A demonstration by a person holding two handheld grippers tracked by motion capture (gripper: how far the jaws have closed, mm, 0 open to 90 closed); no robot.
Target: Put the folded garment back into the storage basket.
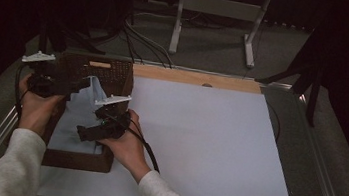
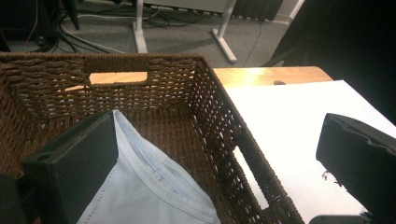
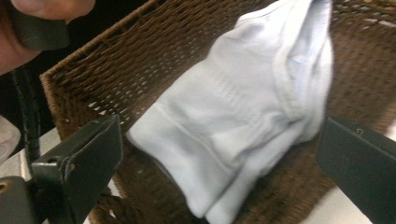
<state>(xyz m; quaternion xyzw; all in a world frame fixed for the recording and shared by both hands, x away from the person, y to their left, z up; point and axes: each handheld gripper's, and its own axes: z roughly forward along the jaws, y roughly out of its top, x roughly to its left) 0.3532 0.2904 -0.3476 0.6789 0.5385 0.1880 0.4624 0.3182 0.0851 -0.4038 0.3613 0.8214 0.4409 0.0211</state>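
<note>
Cloth (image 3: 243, 116) lies in basket (image 2: 210, 116), between right tool's (image 3: 219, 154) open jaws.

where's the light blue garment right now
The light blue garment lies inside the brown wicker basket at the table's left in the high view, between the two open grippers.

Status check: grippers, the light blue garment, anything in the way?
Left gripper open, right gripper open, both over the wicker basket. Light blue garment lies inside, unheld. Nothing blocking.
</note>
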